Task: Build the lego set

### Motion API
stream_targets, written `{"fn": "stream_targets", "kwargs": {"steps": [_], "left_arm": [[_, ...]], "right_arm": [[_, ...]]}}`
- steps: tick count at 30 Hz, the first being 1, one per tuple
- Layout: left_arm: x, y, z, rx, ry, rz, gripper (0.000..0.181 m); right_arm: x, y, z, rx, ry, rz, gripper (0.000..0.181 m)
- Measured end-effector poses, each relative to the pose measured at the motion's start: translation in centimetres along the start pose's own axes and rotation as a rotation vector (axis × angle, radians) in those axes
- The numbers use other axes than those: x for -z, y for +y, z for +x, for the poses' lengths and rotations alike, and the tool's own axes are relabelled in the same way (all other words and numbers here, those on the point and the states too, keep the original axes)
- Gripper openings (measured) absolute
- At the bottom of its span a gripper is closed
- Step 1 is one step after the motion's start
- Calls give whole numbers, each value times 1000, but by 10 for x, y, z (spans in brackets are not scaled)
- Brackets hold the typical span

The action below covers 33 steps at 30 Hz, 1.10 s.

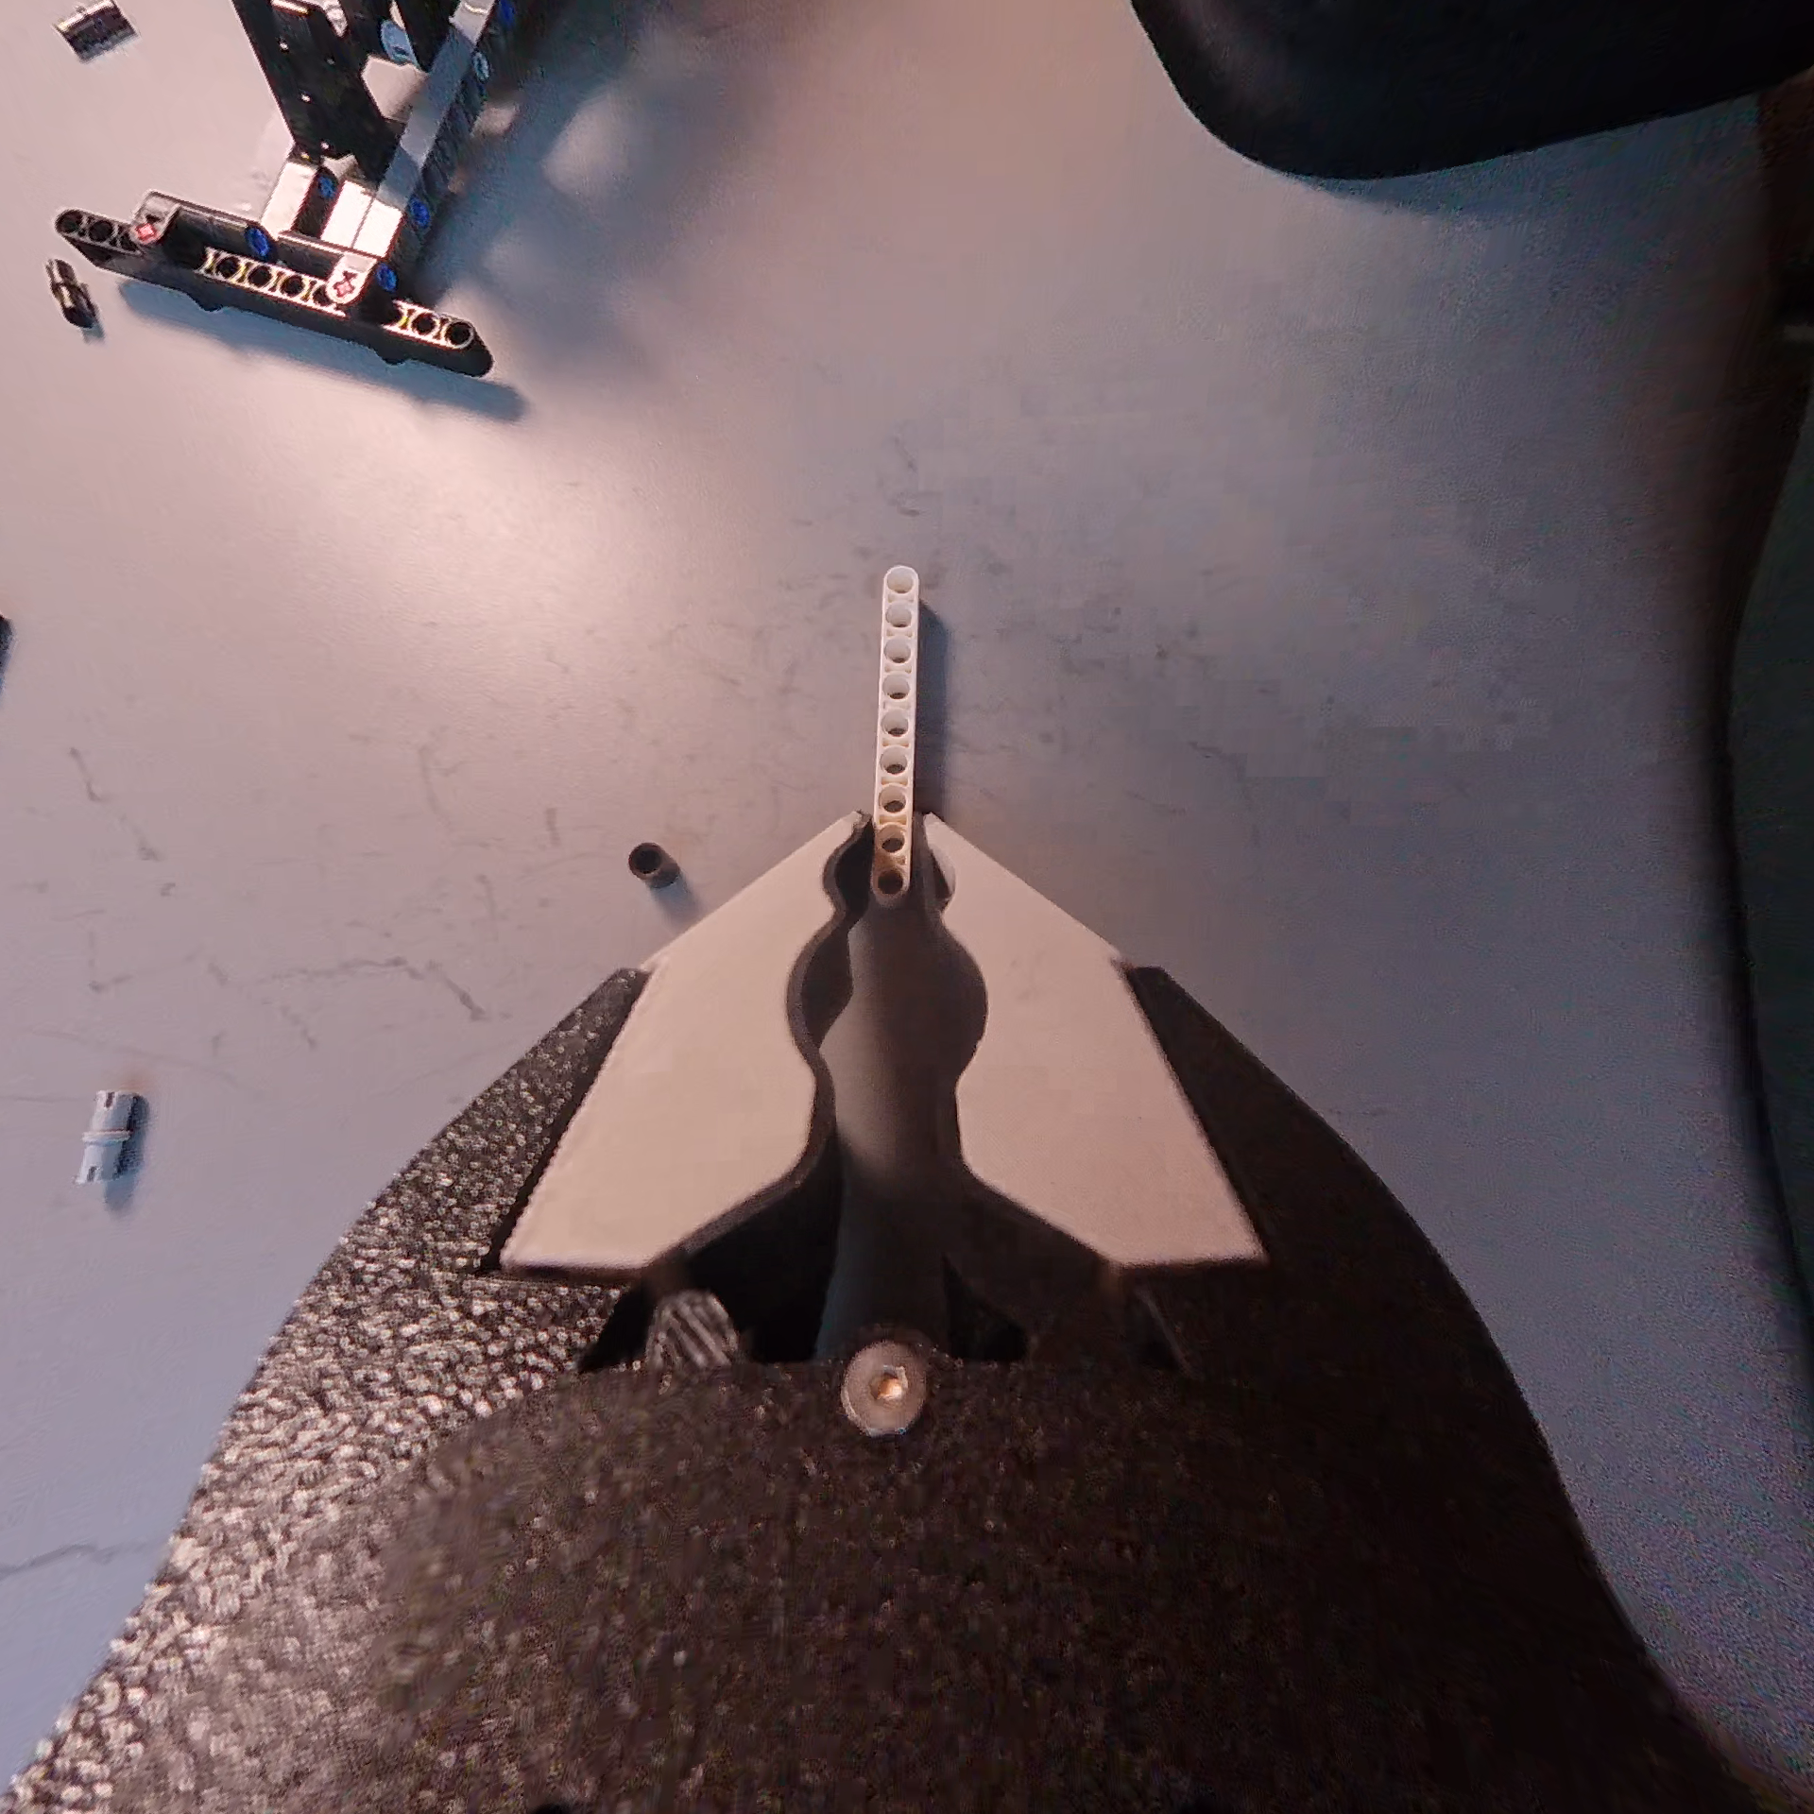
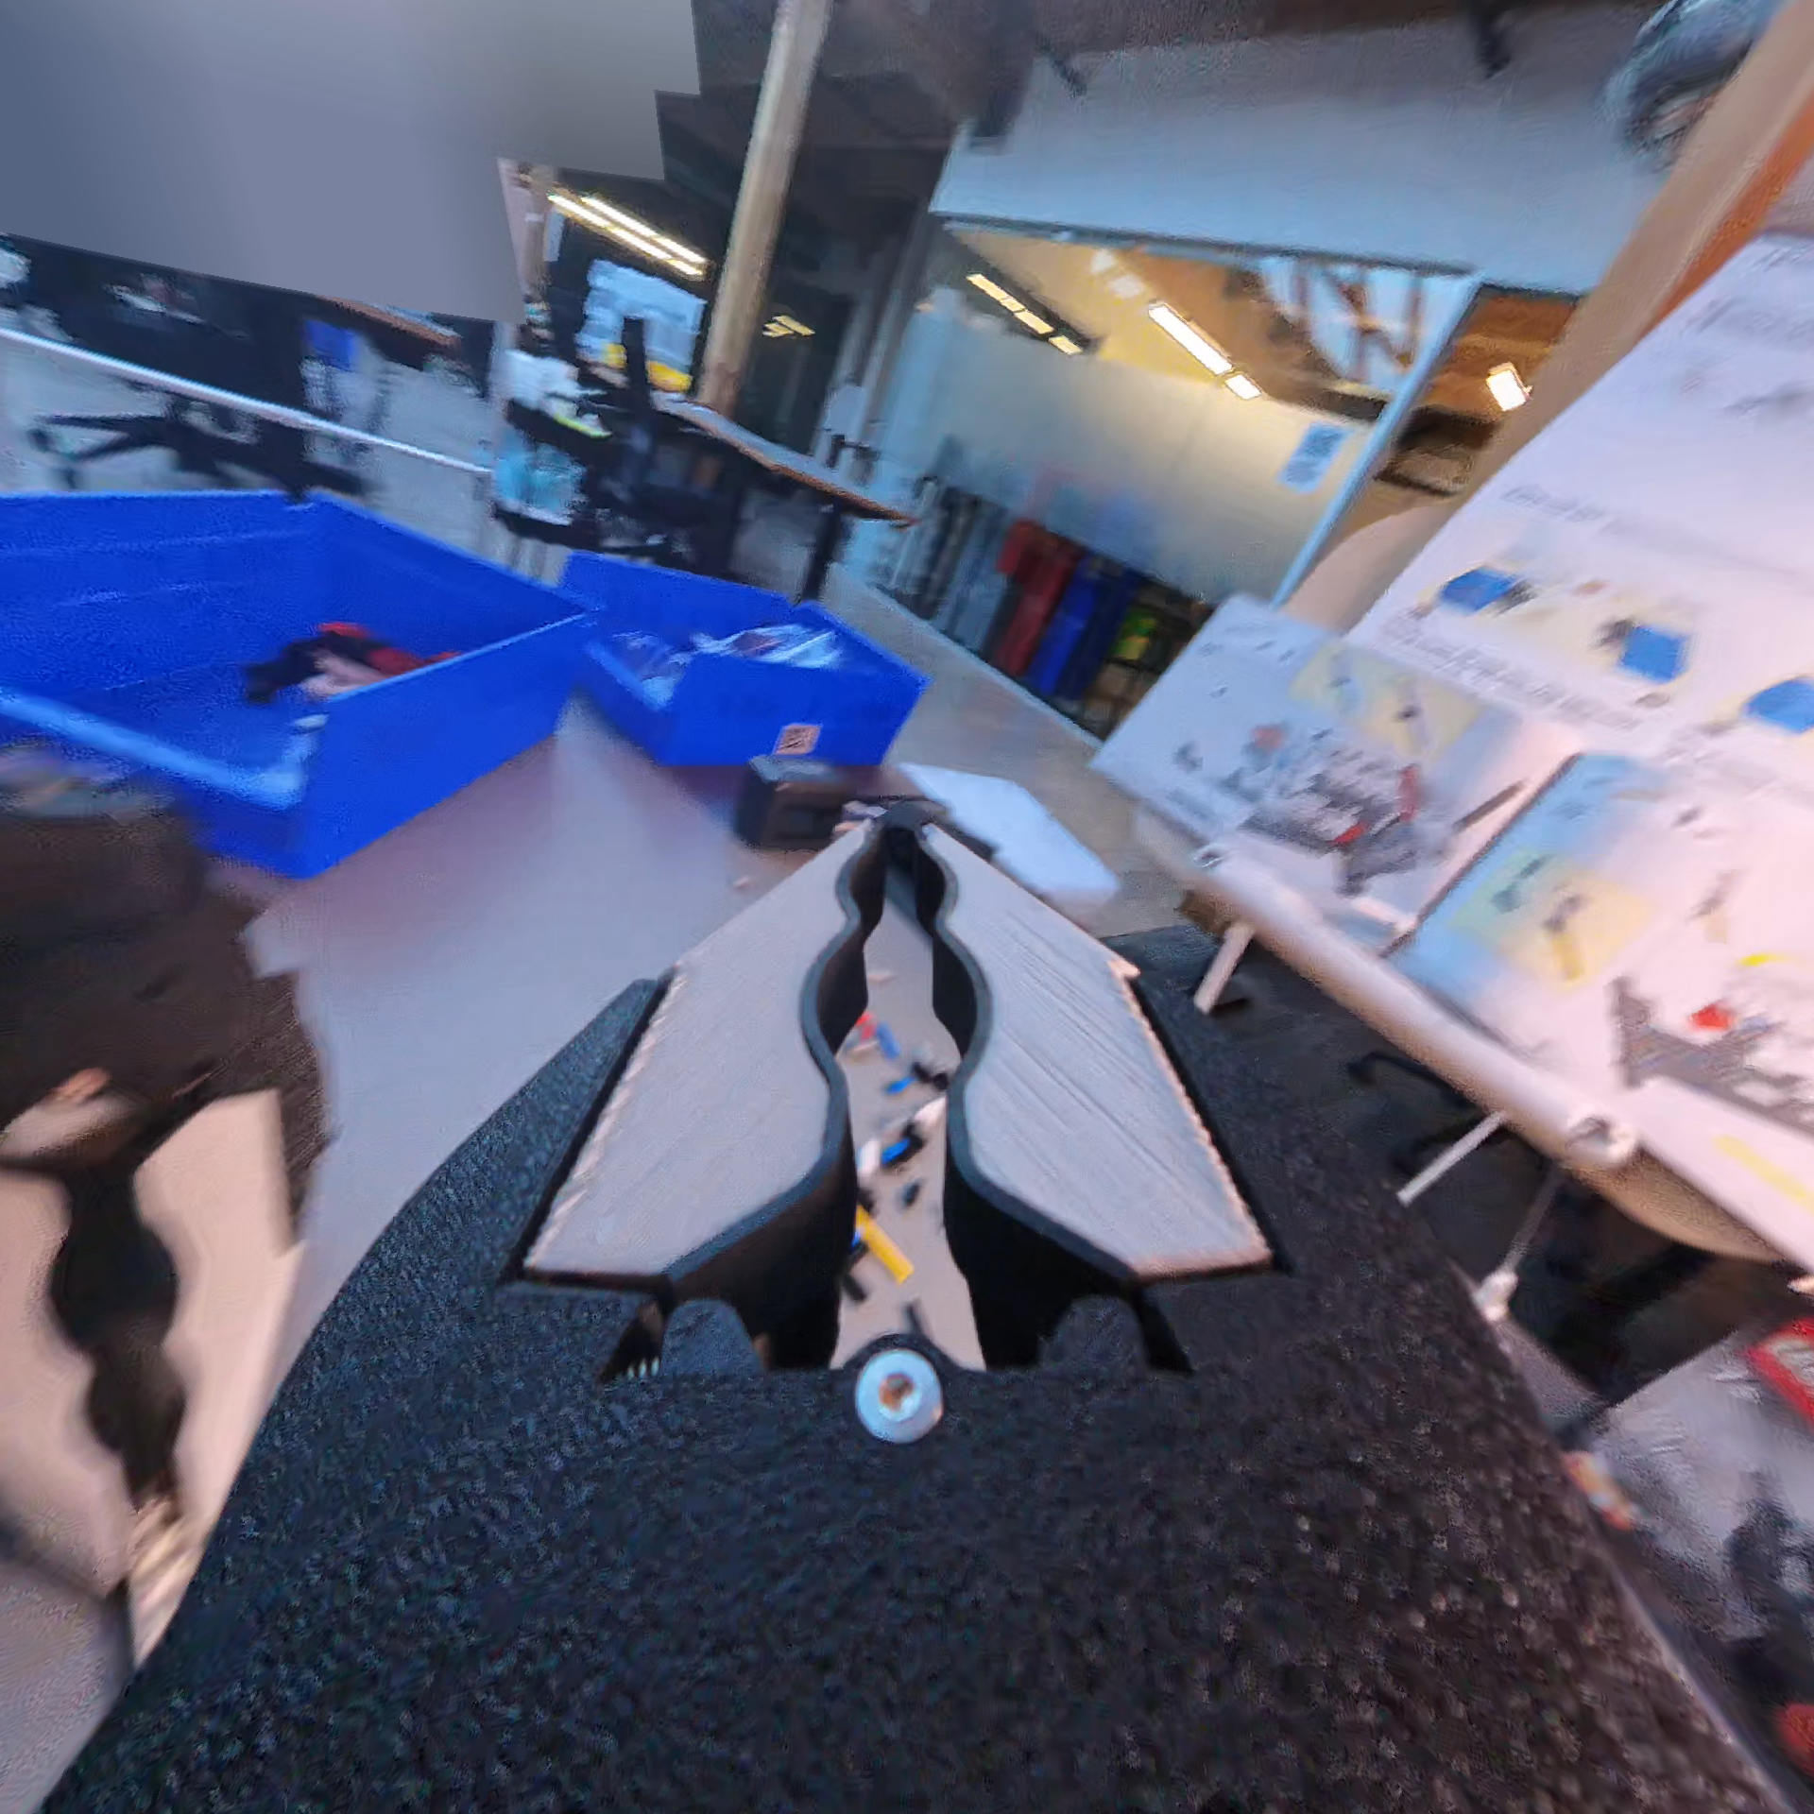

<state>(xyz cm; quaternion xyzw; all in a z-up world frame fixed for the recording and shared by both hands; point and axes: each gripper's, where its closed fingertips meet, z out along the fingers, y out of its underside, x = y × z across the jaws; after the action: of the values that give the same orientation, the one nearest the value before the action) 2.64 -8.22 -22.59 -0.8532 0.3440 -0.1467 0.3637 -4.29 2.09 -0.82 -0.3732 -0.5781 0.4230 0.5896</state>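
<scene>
1. In the left wrist view, at the bench's (image 1: 1276, 589) far left corner stands the partly built lego set (image 1: 324, 196), a black and white frame of beams with blue pins; a small black ridged piece (image 1: 93, 25) and a short black pin (image 1: 71, 291) lie just beside it.
2. Nearer on the left edge lies a grey connector (image 1: 110, 1137), well apart from the build. A small black bush (image 1: 655, 864) sits just beside the left gripper's (image 1: 895, 834) left fingertip.
3. The left gripper is closed onto one end of a white beam (image 1: 897, 707) with a row of holes; the beam sticks straight out past the fingertips, over the middle of the bench.
4. The grey bench surface is scuffed and bare around the beam, with open room ahead and to the right. A dark rounded shape (image 1: 1472, 79) overhangs the far right corner.
5. In the right wrist view, which is blurred, two blue bins (image 2: 294, 667) stand at the far left of the bench (image 2: 491, 883).
6. The right gripper (image 2: 908, 834) has its fingertips nearly together; whether anything is pinched there cannot be told. Small loose lego parts (image 2: 888, 1158) show below through the gap.
7. An instruction booklet (image 2: 1571, 785) is propped at the right. A workshop with ceiling lights lies behind.
</scene>
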Motion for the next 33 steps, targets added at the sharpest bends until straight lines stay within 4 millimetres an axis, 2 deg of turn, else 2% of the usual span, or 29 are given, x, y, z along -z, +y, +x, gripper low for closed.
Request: {"fn": "stream_targets", "kwargs": {"steps": [3, 5, 8, 10, 12, 16, 24, 33], "left_arm": [[0, 0, 0, 2, -2, 0, 7], [0, 0, -1, 0, -4, 1, 7], [0, 0, 0, -12, -14, 1, 7], [0, 0, 0, -20, -21, 1, 7], [0, 0, 0, -21, -22, 1, 7], [0, 0, 0, -14, -14, 1, 7], [0, 0, 0, -11, -11, 1, 7], [0, 0, 0, -9, -8, 1, 7]], "right_arm": [[-60, -39, 54, 20, 117, 30, 4], [-107, -43, 93, 65, 192, 35, 4], [-171, -18, 146, 148, 289, -3, 4], [-199, 3, 172, 206, 329, -39, 4], [-217, 16, 186, 254, 321, -69, 4], [-233, 37, 200, 316, 317, -152, 4], [-238, 48, 217, 349, 352, -205, 4], [-240, 58, 224, 348, 356, -221, 4]]}}
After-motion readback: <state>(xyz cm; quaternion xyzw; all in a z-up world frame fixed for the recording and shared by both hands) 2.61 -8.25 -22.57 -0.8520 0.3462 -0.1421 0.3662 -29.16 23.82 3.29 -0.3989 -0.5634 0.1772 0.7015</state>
